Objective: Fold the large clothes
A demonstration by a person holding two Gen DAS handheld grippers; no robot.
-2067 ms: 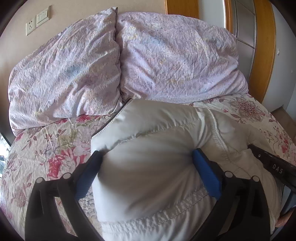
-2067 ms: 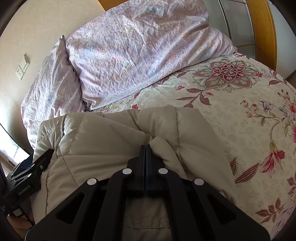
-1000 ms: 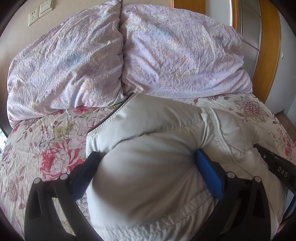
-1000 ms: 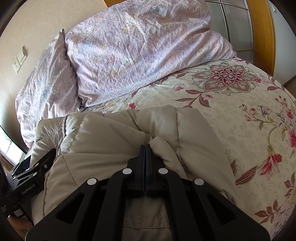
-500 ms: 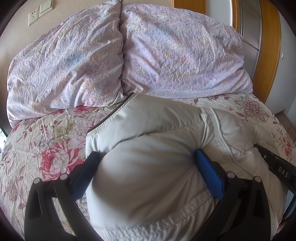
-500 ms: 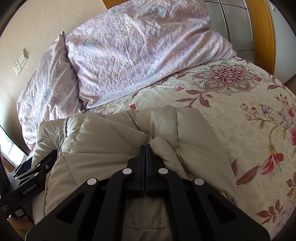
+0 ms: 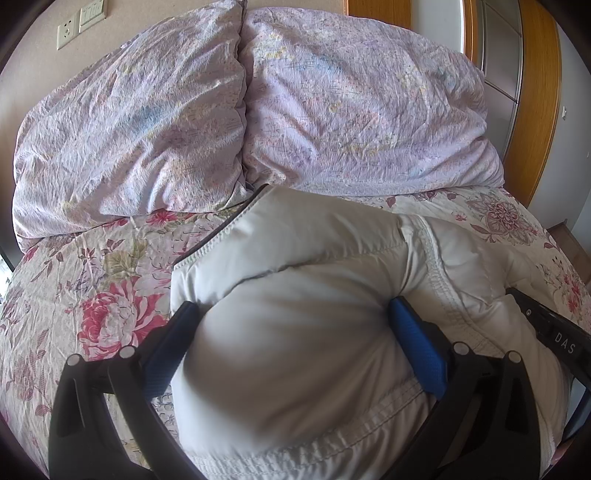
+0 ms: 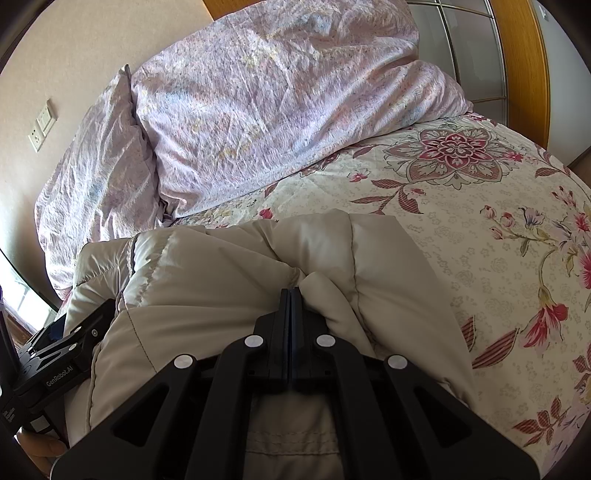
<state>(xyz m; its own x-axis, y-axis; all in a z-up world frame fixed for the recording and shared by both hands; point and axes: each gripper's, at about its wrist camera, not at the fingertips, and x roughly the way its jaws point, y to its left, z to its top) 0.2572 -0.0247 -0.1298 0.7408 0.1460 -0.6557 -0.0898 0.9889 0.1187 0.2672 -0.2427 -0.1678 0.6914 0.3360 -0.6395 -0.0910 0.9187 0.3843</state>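
A puffy off-white down jacket (image 7: 314,240) lies bunched on the flowered bedspread (image 7: 92,280), just in front of the pillows. My left gripper (image 7: 291,317) straddles a thick fold of it, and both blue pads (image 7: 417,343) press into the padding. In the right wrist view the jacket (image 8: 221,266) looks beige. There my right gripper (image 8: 290,293) is shut, with a pucker of the fabric pinched at its tip. Each gripper shows in the other's view: the right one (image 7: 554,332) at the jacket's right side, the left one (image 8: 66,343) at its left side.
Two crumpled lilac pillows (image 7: 129,122) (image 7: 362,110) lean on the wall behind the jacket. Bare bedspread (image 8: 480,221) stretches to the right. A wooden door frame (image 7: 535,92) stands at the far right and wall sockets (image 7: 79,24) at the upper left. A hand (image 8: 37,450) shows at the lower left.
Two seconds ago the jacket and both grippers sat slightly further from the pillows. Over the last second nothing has visibly moved, and both grips are unchanged.
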